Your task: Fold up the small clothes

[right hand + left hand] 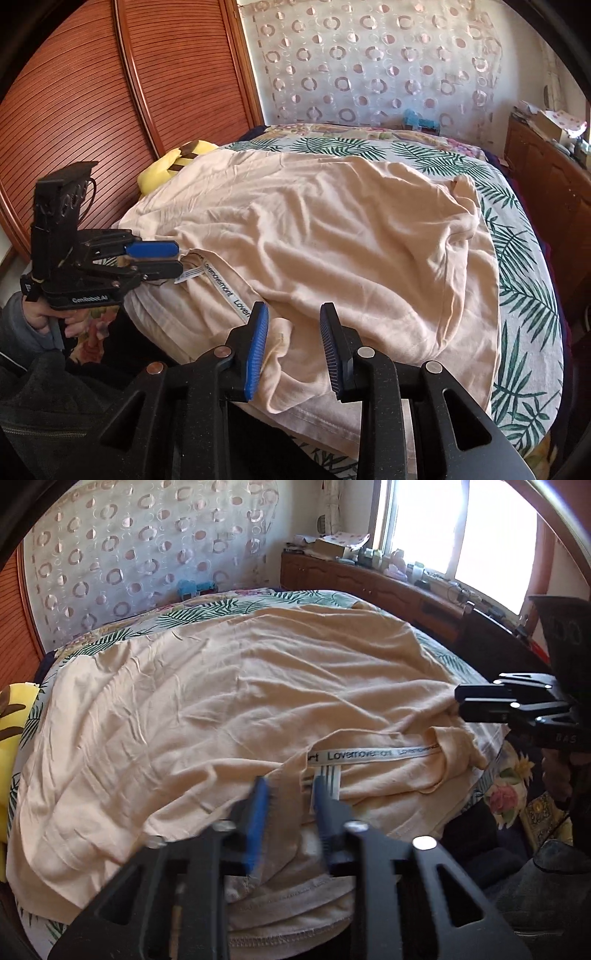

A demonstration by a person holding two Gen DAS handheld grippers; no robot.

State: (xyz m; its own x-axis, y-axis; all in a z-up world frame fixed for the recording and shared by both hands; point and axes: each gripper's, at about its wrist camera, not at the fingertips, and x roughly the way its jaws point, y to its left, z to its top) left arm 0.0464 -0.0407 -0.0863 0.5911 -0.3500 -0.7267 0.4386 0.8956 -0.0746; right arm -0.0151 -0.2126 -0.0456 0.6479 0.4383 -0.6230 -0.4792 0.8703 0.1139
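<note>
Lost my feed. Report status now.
Left gripper shut on the peach shirt at its collar. Right gripper open, shirt edge between the jaws. Nothing in the way.

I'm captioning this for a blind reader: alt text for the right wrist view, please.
A peach garment lies spread on a palm-print bedspread. The right gripper is open over its near edge; the left gripper is shut at its collar.

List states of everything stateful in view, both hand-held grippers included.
shirt: spread on the bed, wrinkled, unfolded, neck label showing
left hand-held gripper: shut on the shirt's neckline
right hand-held gripper: open, shirt edge between jaws, ungripped
wardrobe doors: closed
</note>
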